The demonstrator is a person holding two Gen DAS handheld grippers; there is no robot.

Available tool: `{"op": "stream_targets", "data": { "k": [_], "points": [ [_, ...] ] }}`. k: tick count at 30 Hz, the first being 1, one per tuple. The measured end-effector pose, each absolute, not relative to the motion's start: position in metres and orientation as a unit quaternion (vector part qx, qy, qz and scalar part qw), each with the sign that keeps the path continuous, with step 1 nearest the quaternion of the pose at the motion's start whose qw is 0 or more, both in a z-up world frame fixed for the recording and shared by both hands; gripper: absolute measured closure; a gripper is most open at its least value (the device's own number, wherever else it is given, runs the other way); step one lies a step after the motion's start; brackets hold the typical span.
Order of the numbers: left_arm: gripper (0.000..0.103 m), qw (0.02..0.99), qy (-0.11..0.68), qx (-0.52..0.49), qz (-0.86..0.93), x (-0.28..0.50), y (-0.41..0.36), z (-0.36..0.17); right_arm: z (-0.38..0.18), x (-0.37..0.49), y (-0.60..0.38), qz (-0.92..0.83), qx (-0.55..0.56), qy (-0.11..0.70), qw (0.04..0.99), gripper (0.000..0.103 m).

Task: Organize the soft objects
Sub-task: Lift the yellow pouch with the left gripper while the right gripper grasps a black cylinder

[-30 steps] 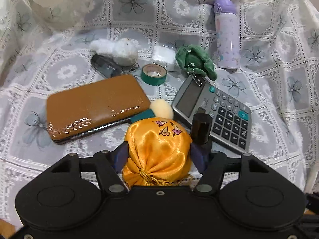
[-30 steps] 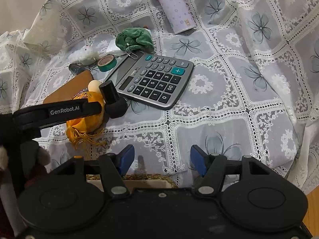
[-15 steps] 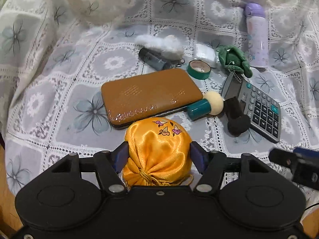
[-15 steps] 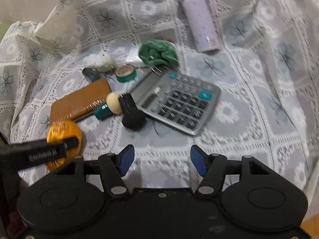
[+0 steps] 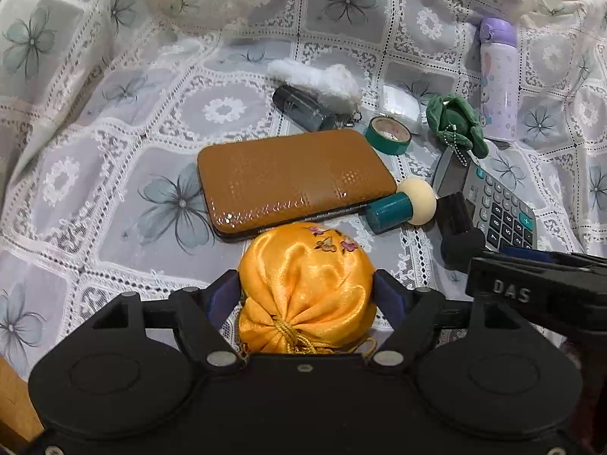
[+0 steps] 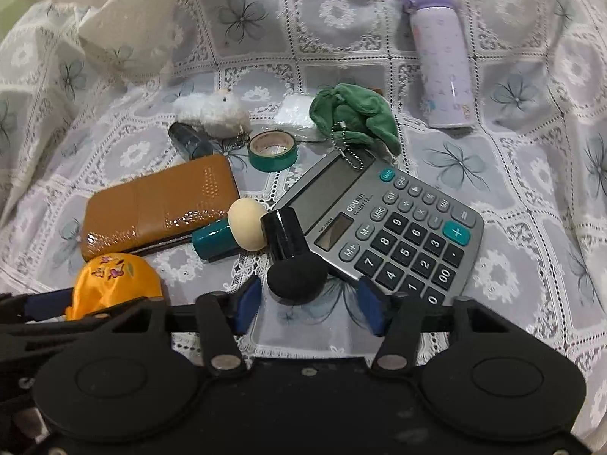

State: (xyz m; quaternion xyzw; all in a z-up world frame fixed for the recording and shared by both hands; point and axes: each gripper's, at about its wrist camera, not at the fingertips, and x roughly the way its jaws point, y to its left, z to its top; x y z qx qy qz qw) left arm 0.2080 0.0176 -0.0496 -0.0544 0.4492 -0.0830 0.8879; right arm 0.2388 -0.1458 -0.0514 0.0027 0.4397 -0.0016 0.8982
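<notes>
At the bottom centre of the left wrist view, the left gripper (image 5: 307, 295) has just been opening around the orange satin drawstring pouch (image 5: 305, 284), which sits between its loosened jaws on the lace tablecloth (image 5: 114, 174). The right gripper (image 6: 309, 305), its jaws just closing on nothing, points at the black round-headed sponge puff (image 6: 292, 265) directly ahead, handle running up-frame. Beyond lie the brown wallet (image 6: 159, 208) and, upper centre, the green plush toy (image 6: 353, 117).

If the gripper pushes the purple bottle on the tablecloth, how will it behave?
The purple bottle lies on its side, so it will probably roll. It looks hard and smooth, likely stiff and somewhat slippery. The wrinkled tablecloth may stop it soon.
</notes>
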Motion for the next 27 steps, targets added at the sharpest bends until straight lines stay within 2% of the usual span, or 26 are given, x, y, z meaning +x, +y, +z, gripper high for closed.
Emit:
{"op": "stream_targets", "data": {
  "k": [2, 4, 15, 21, 24, 27],
  "points": [
    [0.029, 0.884, 0.455, -0.062, -0.086, 0.209, 0.019, -0.052, -0.053, 0.241, -0.143, 0.001, -0.004, 0.441, 0.897, 0.060],
    [0.029, 0.880, 0.461, -0.071, -0.089, 0.210, 0.020, -0.055, -0.054, 0.242, -0.143, 0.011, 0.002, 0.442, 0.897, 0.073],
    [0.030, 0.883, 0.456, -0.067, -0.089, 0.210, 0.017, -0.055, -0.031, 0.206, -0.158, 0.031, 0.011, 0.445, 0.895, 0.075],
    [0.030, 0.883, 0.456, -0.066, -0.089, 0.212, 0.015, -0.057, -0.033, 0.196, -0.163, 0.026, 0.014, 0.451, 0.892, 0.074],
    [0.030, 0.883, 0.456, -0.066, -0.088, 0.212, 0.015, -0.057, -0.035, 0.198, -0.162, 0.022, 0.019, 0.449, 0.893, 0.062],
    [0.030, 0.883, 0.456, -0.066, -0.088, 0.212, 0.015, -0.057, -0.039, 0.201, -0.158, 0.020, 0.011, 0.449, 0.893, 0.057]
  ]
}}
